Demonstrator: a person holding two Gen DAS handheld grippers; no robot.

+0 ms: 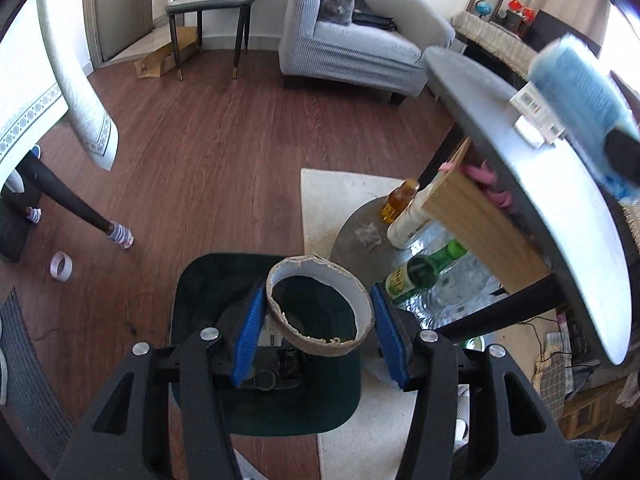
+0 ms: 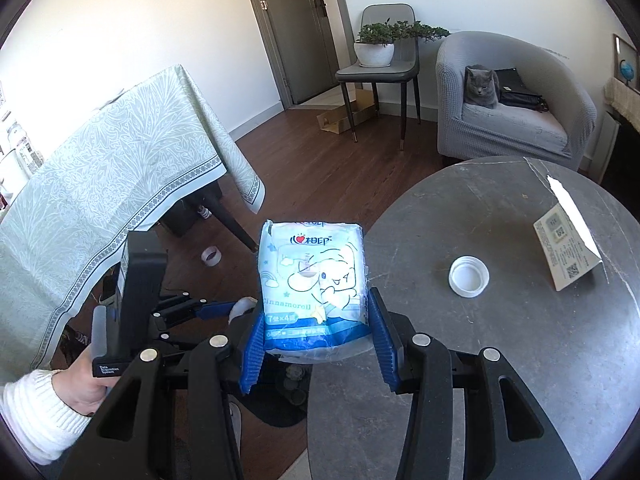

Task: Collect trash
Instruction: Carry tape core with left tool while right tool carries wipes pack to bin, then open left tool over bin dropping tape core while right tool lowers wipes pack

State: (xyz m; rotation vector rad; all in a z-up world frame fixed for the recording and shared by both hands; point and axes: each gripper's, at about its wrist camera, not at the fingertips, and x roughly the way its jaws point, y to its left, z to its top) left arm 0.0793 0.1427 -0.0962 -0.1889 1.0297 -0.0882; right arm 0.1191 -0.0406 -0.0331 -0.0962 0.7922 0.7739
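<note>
My left gripper (image 1: 320, 312) is shut on a cardboard tape roll core (image 1: 320, 306) and holds it over the dark green trash bin (image 1: 192, 300) on the floor. Some trash lies in the bin's bottom. My right gripper (image 2: 316, 312) is shut on a blue and white tissue pack (image 2: 314, 276) and holds it at the left edge of the round grey table (image 2: 500, 208). The left gripper also shows low at the left of the right wrist view (image 2: 224, 308). A white bottle cap (image 2: 469, 277) and a folded paper card (image 2: 566, 250) lie on the table.
Bottles (image 1: 404, 220) and a wooden board (image 1: 480, 224) sit on the shelf under the table. A tape roll (image 1: 61, 265) lies on the wood floor. A clothed dining table (image 2: 100, 184) is at left. A grey cat (image 2: 482, 86) sits in an armchair, with a chair holding a plant (image 2: 376, 44) beside it.
</note>
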